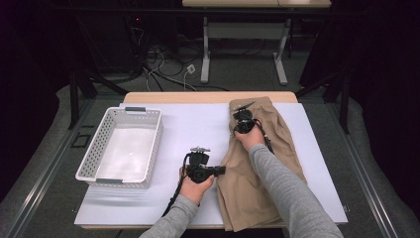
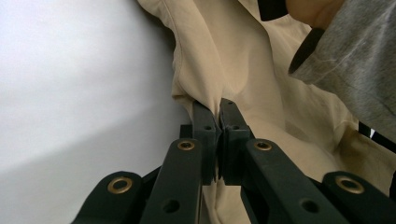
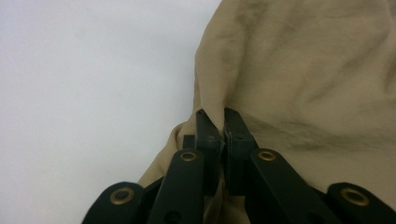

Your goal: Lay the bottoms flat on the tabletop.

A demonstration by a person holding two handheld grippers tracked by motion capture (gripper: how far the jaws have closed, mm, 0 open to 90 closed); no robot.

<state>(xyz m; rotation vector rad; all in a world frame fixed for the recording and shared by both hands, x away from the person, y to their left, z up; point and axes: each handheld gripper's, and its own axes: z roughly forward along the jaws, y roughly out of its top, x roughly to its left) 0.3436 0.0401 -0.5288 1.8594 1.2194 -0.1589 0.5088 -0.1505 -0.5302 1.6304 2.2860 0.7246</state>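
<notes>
Presently both grippers clamped on the tan garment (image 1: 257, 168), lying on the right half of the white mat (image 1: 198, 129), long axis running from near edge to far edge, far end just over the mat's far border. Left gripper (image 1: 221, 170) at the garment's left edge, about midway along, jaws together on a pinched fold of cloth (image 2: 219, 105). Right gripper (image 1: 243, 110) farther out, near the far left corner, jaws likewise shut on a raised fold (image 3: 212, 109). No gap visible between either pair of jaws; cloth pulled up into a small peak at each grip. Grey sleeve (image 2: 355, 70) of the right arm crossing above the garment. White basket (image 1: 121, 146) standing on the mat's left side, well apart from the garment, nearer the left hand. Judged: both holds lie along the same long left edge, so the next move likely turns on carrying that edge across the short axis, or lifting toward the basket. Risk: thin pinches slipping under the cloth's weight.
</notes>
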